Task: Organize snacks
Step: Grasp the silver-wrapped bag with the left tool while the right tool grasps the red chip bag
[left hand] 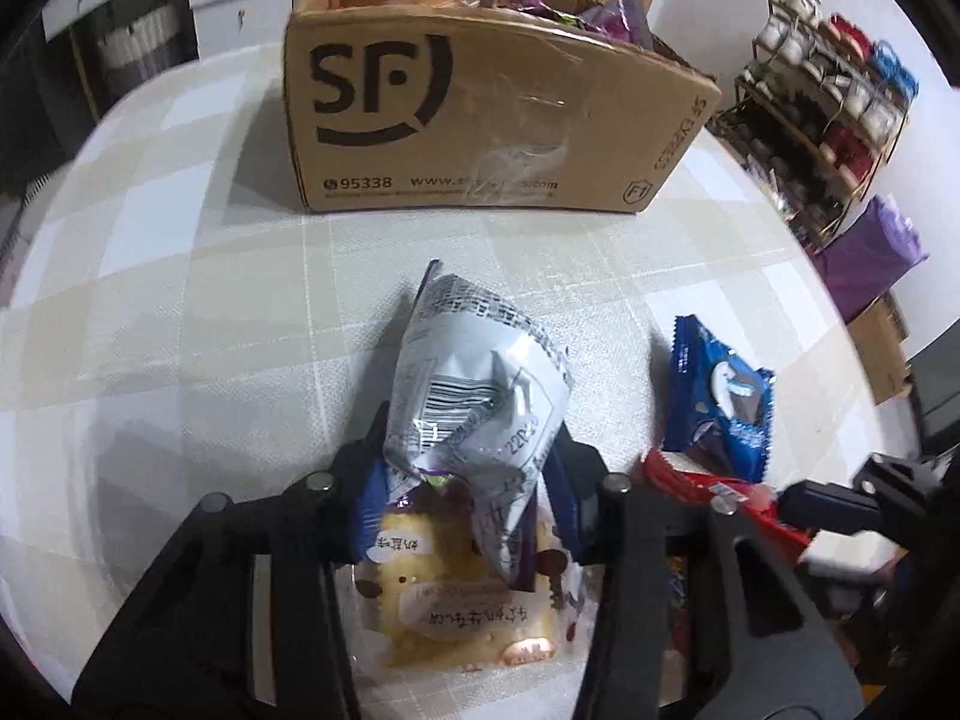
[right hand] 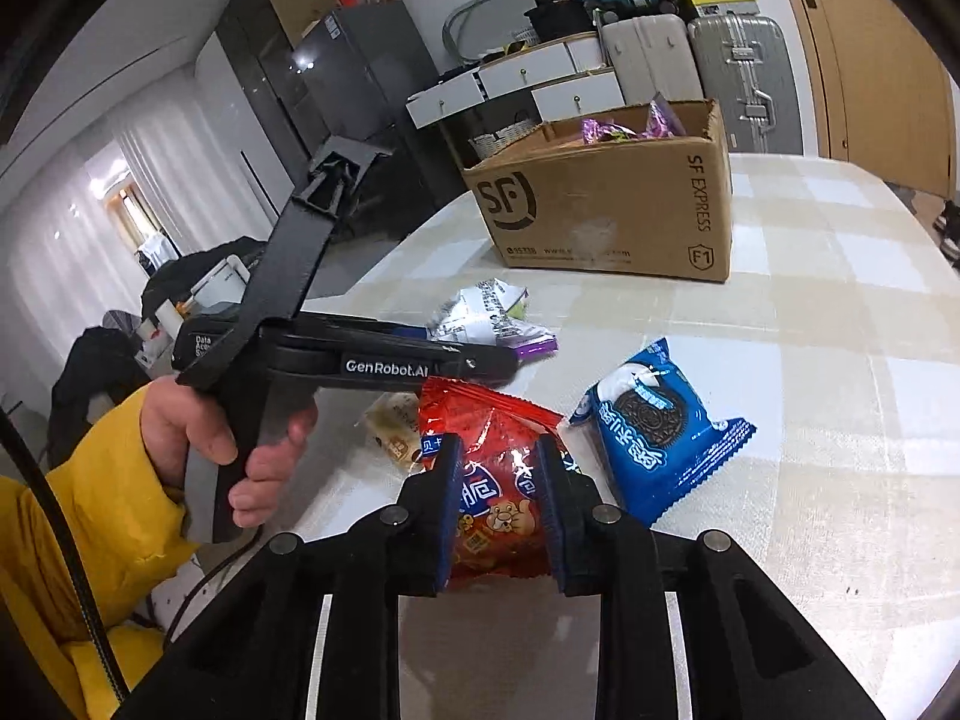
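My left gripper point(left hand: 471, 432) is shut on a crumpled silver and purple snack packet point(left hand: 474, 372), just above a yellow cracker packet point(left hand: 456, 606) that lies on the table. In the right wrist view the left gripper point(right hand: 510, 360) reaches in from the left to that silver packet point(right hand: 492, 318). My right gripper point(right hand: 498, 444) is shut on a red snack packet point(right hand: 498, 480), low over the table. A blue cookie packet point(right hand: 654, 426) lies just right of it. Behind stands an open cardboard box point(right hand: 600, 204) holding several packets.
The table point(right hand: 810, 360) has a pale checked cloth. A hand in a yellow sleeve point(right hand: 198, 432) holds the left gripper. Past the table's right edge stand a shoe rack point(left hand: 828, 108) and a purple bag point(left hand: 870, 252). Suitcases point(right hand: 738, 60) and drawers stand behind the box.
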### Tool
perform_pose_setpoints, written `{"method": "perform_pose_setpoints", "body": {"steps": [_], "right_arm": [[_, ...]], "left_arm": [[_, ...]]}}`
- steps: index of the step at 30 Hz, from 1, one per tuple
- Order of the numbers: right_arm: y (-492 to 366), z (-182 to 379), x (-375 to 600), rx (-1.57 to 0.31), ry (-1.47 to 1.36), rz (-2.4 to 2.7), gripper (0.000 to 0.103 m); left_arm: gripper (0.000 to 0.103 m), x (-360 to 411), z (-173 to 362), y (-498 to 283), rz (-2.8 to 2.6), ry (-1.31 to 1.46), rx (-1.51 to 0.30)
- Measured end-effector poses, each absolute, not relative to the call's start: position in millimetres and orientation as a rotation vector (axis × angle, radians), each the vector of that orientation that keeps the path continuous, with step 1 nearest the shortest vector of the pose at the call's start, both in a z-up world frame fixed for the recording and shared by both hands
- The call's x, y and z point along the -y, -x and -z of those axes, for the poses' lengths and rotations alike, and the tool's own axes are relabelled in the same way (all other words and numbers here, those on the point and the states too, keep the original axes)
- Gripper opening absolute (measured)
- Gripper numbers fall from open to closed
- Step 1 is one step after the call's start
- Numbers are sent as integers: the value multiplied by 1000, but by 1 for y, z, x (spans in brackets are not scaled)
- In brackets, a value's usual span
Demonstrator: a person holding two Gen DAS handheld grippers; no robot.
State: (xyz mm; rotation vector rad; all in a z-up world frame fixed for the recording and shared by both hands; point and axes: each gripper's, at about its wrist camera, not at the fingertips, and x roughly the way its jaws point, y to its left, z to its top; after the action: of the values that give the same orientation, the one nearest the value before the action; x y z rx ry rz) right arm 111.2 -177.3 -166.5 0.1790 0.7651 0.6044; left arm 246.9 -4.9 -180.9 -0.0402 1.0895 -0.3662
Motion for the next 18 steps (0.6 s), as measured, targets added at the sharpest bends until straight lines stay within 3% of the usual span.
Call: {"method": "perform_pose_setpoints", "body": {"steps": [1, 6, 10, 11, 13, 18], "right_arm": [[-112, 167, 177, -765, -174, -606, 47], [-113, 168, 165, -768, -97, -588, 69], [-120, 182, 154, -820, -47, -564, 67], [-121, 184, 154, -826, -49, -564, 64], [-124, 188, 154, -841, -40, -549, 46], [-126, 189, 158, -838, -62, -549, 38]], "left_arm": [[38, 3, 181, -247, 371, 43, -1089], [36, 4, 182, -245, 377, 32, -1082], [34, 2, 181, -243, 392, 48, -1083], [33, 0, 181, -243, 395, 52, -1081], [33, -2, 181, -241, 400, 64, -1079], [32, -9, 175, -237, 413, 84, -1061]]}}
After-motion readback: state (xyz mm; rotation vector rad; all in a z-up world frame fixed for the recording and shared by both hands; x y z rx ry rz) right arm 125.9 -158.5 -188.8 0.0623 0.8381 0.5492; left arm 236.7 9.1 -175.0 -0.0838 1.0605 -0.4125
